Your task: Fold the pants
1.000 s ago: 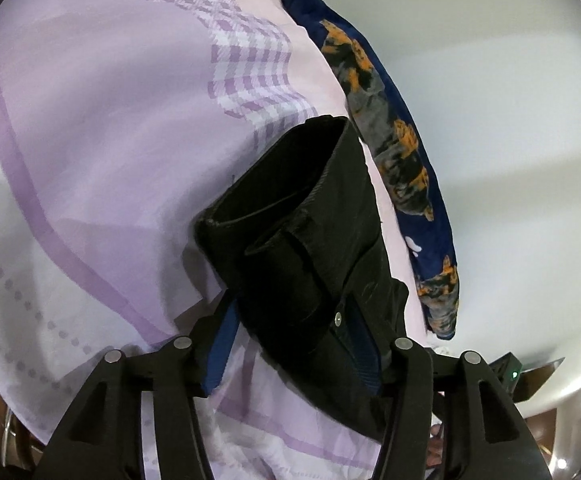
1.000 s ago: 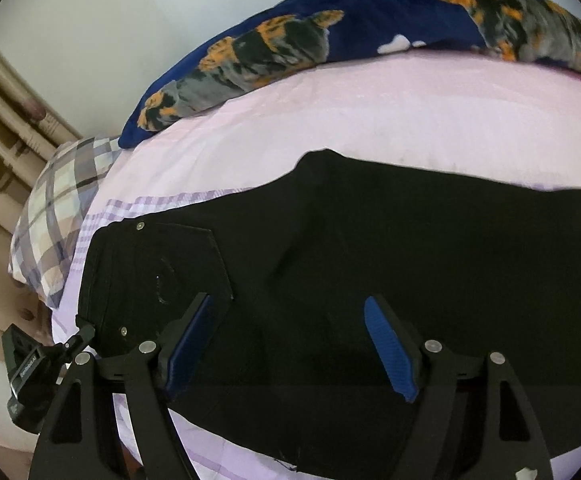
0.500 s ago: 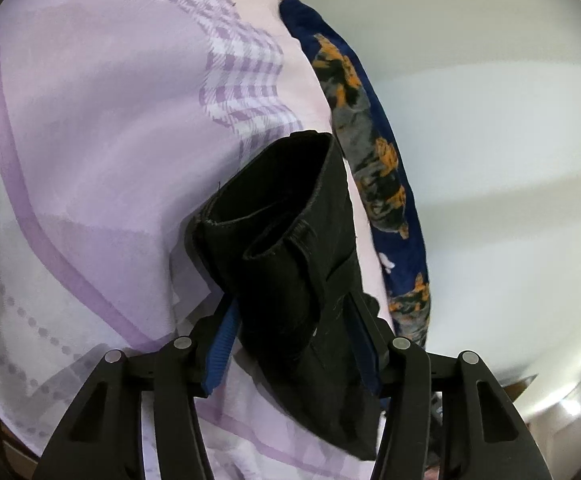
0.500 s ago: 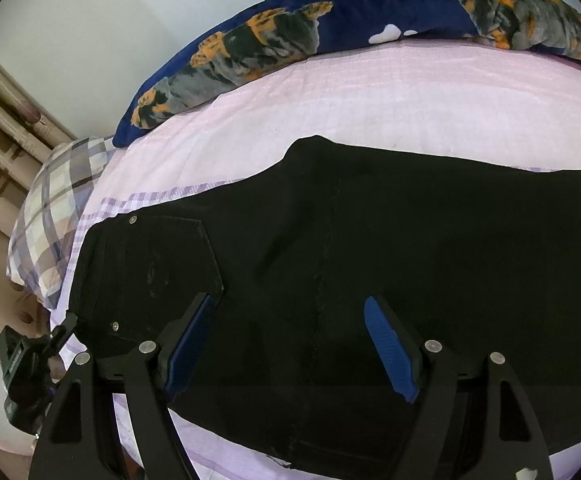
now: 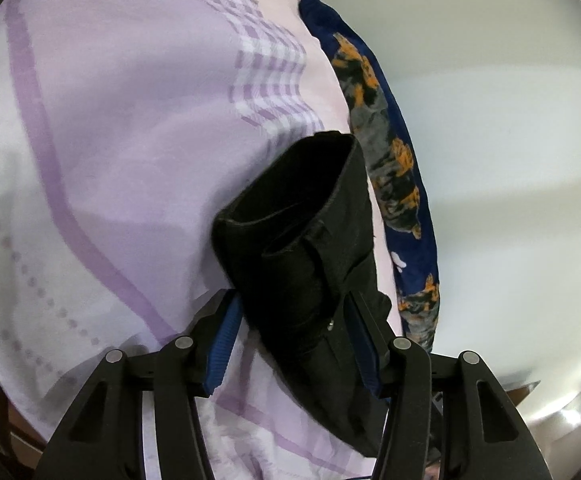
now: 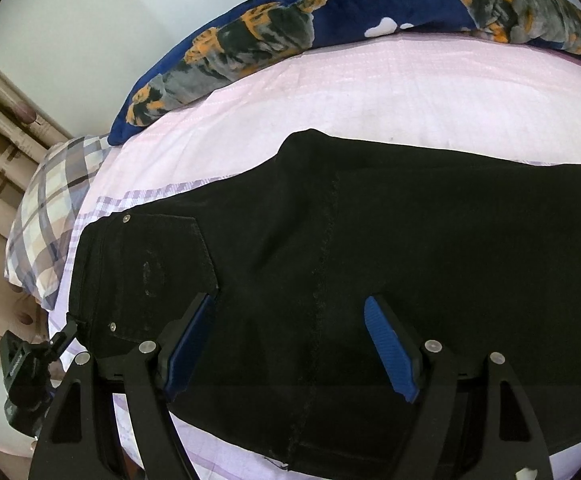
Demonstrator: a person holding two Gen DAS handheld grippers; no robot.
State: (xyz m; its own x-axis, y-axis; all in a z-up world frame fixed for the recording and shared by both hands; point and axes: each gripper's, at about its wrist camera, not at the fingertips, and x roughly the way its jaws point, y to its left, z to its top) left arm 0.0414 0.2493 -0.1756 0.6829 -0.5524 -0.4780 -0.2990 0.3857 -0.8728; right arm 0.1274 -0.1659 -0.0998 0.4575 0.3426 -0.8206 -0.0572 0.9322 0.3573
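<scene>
Left tongs (image 5: pixel 292 340) still clamp the pants (image 6: pixel 370 264) waistband, lifted slightly farther than before. Right tongs (image 6: pixel 290 348) hover wide open, empty. Fold starting.

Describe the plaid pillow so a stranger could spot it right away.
Start at the lilac bedsheet under the black pants. The plaid pillow lies at the bed's far-left end, beyond the waistband. Unlike the navy, orange-patched blanket, it is checked beige, white and grey.
</scene>
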